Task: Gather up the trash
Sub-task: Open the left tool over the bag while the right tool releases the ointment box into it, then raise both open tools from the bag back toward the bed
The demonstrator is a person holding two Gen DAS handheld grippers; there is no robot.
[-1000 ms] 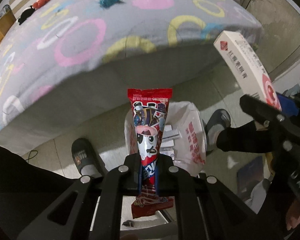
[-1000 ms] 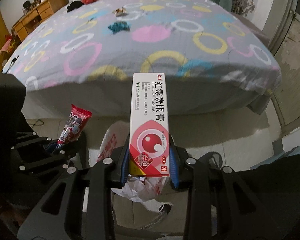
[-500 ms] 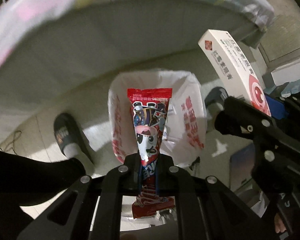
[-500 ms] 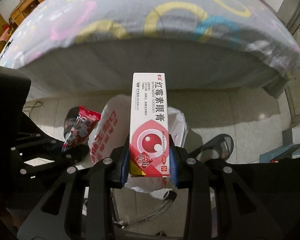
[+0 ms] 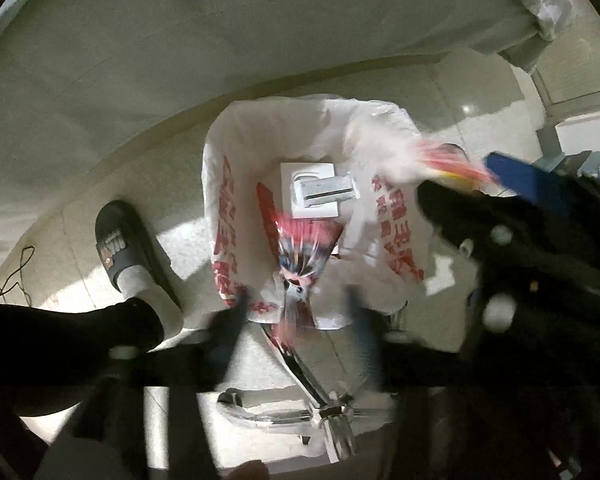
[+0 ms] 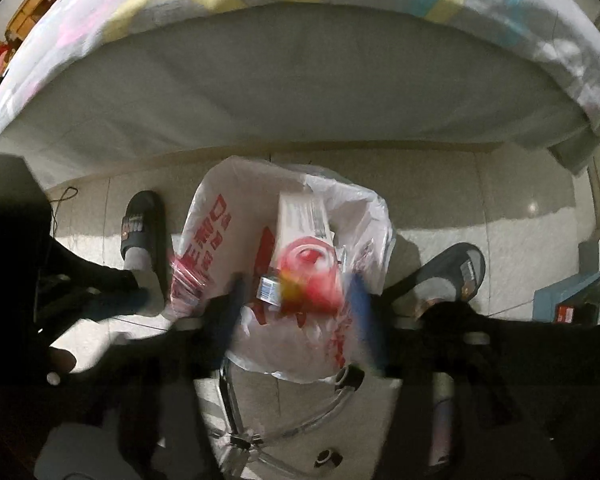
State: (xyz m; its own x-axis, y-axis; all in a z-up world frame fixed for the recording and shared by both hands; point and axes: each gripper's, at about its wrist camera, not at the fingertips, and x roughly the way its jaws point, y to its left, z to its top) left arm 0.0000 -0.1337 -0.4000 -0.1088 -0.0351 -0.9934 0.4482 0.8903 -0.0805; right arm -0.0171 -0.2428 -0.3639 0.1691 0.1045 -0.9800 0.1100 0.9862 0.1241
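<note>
Two opening grippers (left (image 5: pixel 296 316), right (image 6: pixel 296 312)); wrapper (image 5: pixel 300 256), box (image 6: pixel 304 248) over bag (image 6: pixel 208 216)

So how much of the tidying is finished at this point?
Some trash, a flat white packet, already lies in the white bag. Right now both grippers are opening over it: the snack wrapper and the medicine box are dropping in, blurred. What remains elsewhere isn't visible here.

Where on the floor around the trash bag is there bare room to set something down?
Bare tile lies between the white bag and the bed base, and right of the bag toward the grey slipper. It is crowded left of the bag by the dark slipper, and below it by the chrome frame.
</note>
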